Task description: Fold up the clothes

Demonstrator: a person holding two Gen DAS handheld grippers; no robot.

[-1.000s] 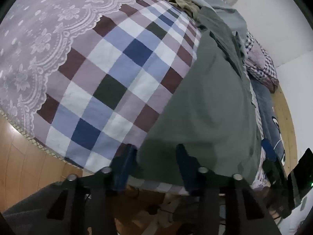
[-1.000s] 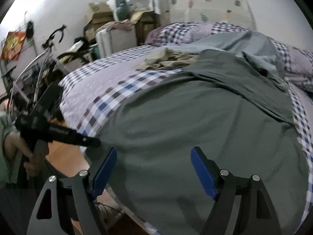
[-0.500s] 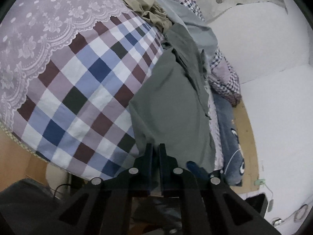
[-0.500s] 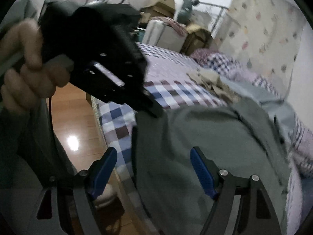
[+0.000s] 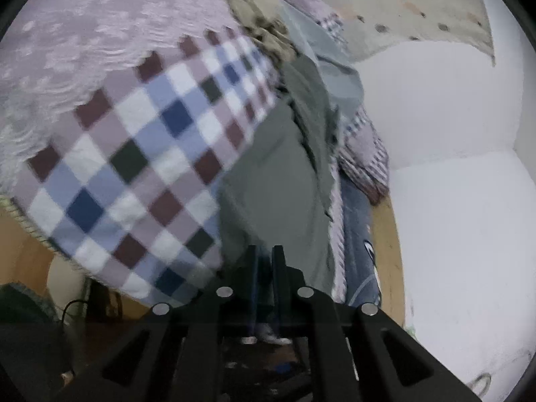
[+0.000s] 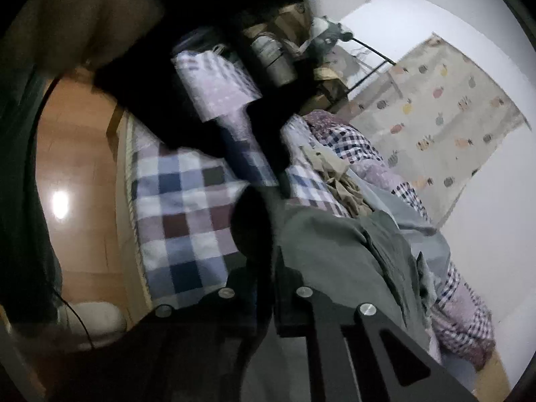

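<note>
A dark green garment (image 5: 278, 184) lies on the bed and hangs over its near edge. My left gripper (image 5: 264, 258) is shut on the hem of this cloth, which runs up from between its fingers. In the right wrist view the same green garment (image 6: 345, 254) reaches down to my right gripper (image 6: 271, 268), whose jaws stand together on the cloth's edge; blur and shadow hide the tips. The left gripper's black body (image 6: 201, 107), held by a hand (image 6: 83, 16), looms just in front of the right one.
The bed's checked sheet (image 5: 134, 167) carries a khaki garment (image 5: 264, 30) and a grey-blue one (image 5: 335, 67) further back. Blue fabric (image 5: 358, 234) lies on the wooden floor by the white wall (image 5: 452, 201). Boxes and clutter (image 6: 284, 53) stand beyond the bed.
The left gripper shut on the green hem and lifted back from the bed. The right gripper, open half a second ago, has swung in beside the left one and shut.
</note>
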